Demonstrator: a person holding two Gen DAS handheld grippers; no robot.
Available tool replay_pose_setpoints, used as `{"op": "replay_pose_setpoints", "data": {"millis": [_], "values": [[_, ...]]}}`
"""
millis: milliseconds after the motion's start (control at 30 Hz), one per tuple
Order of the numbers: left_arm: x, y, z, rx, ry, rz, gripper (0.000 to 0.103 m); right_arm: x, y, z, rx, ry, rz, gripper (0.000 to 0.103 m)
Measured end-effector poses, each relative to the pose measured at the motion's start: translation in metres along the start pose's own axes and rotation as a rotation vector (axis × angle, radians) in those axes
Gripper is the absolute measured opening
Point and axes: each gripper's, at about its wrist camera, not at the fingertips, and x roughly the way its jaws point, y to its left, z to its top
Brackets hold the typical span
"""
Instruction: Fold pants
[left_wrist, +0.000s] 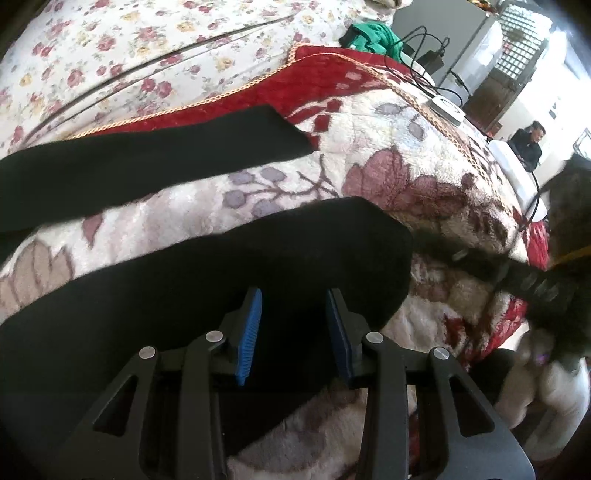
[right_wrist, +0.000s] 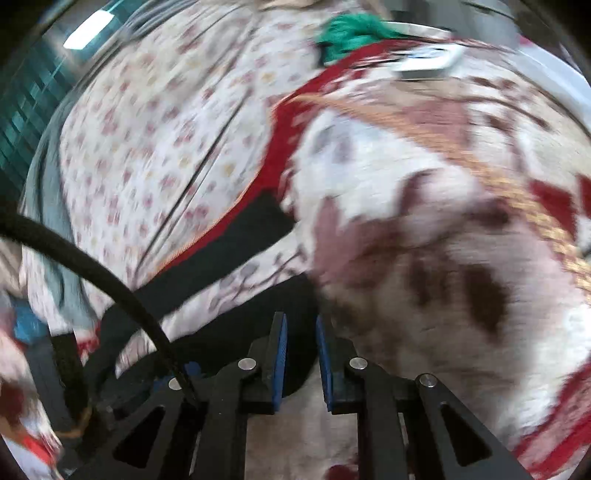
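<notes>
Black pants lie spread on a floral plush blanket (left_wrist: 369, 122). The near leg (left_wrist: 207, 266) runs across the middle of the left wrist view and the far leg (left_wrist: 147, 162) lies above it. My left gripper (left_wrist: 293, 295) is open, with its blue pads just above the hem end of the near leg. In the blurred right wrist view the far leg (right_wrist: 221, 251) and the near leg (right_wrist: 236, 332) show at lower left. My right gripper (right_wrist: 301, 321) is open at the edge of the near leg's hem and holds nothing. It appears blurred in the left wrist view (left_wrist: 546, 291).
A white floral bedsheet (left_wrist: 129, 48) covers the far side of the bed. A green cloth (left_wrist: 369, 37), black cables (left_wrist: 424, 48) and a white device (left_wrist: 448, 107) sit near the far right edge. A person (left_wrist: 528, 142) sits beyond the bed. A black cable (right_wrist: 110, 284) crosses the right wrist view.
</notes>
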Motion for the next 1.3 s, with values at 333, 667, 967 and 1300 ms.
{"op": "replay_pose_setpoints", "data": {"millis": [333,667,967,1300], "values": [[-0.059,0.057,-0.041,-0.12,-0.095,0.161,0.035,0.021,-0.006,-0.02,0.018,0.142,-0.019,0.035],[-0.139,0.128,-0.05,-0.323,-0.227,0.098,0.036,-0.003,0.015,-0.003,0.074,0.045,0.184,0.039],[-0.184,0.267,-0.034,-0.704,-0.319,0.112,0.068,0.087,0.054,0.031,0.203,0.148,0.377,0.046],[-0.151,0.325,-0.018,-0.863,-0.226,0.13,0.068,0.137,0.04,0.051,0.255,0.17,0.367,0.049]]}}
